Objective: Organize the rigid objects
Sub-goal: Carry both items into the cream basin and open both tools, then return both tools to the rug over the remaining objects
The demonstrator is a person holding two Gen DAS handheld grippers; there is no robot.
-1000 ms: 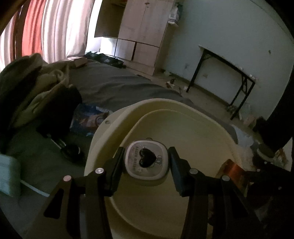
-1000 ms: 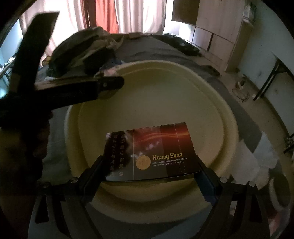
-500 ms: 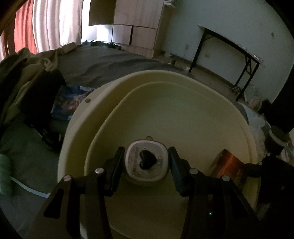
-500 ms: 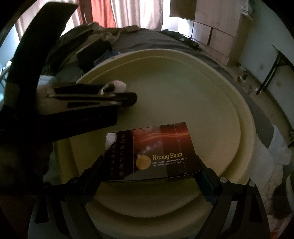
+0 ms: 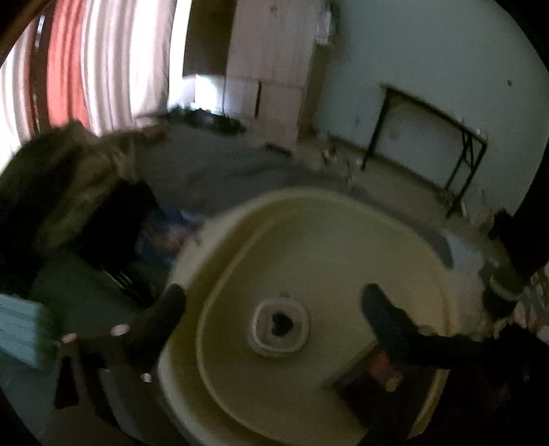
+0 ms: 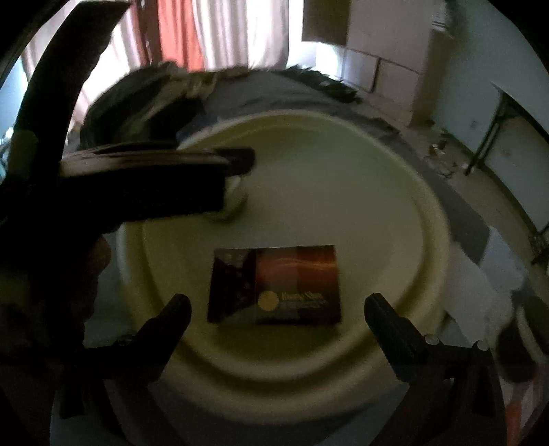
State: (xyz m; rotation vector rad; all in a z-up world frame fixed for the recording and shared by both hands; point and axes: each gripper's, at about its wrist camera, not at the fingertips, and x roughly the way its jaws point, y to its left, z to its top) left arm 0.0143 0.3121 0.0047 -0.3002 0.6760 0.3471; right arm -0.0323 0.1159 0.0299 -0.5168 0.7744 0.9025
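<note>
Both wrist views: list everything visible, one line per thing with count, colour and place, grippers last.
Round plastic basin: one, cream, on the grey bed.
Small rounded-square case with a dark heart mark: one, white, on the basin floor, clear of the fingers.
Flat printed box with a gold emblem: one, dark red and black, on the basin floor.
Bed cover: one, grey, under the basin.
Heap of clothes: one, olive and black, on the bed.
Curtains: white and red, back wall.
Folding table: one, black-framed, by the pale wall.
Wooden cabinet: one, light.
Left gripper: black, jaws just opened, over the case.
Right gripper: black, jaws just opened, astride the box.
</note>
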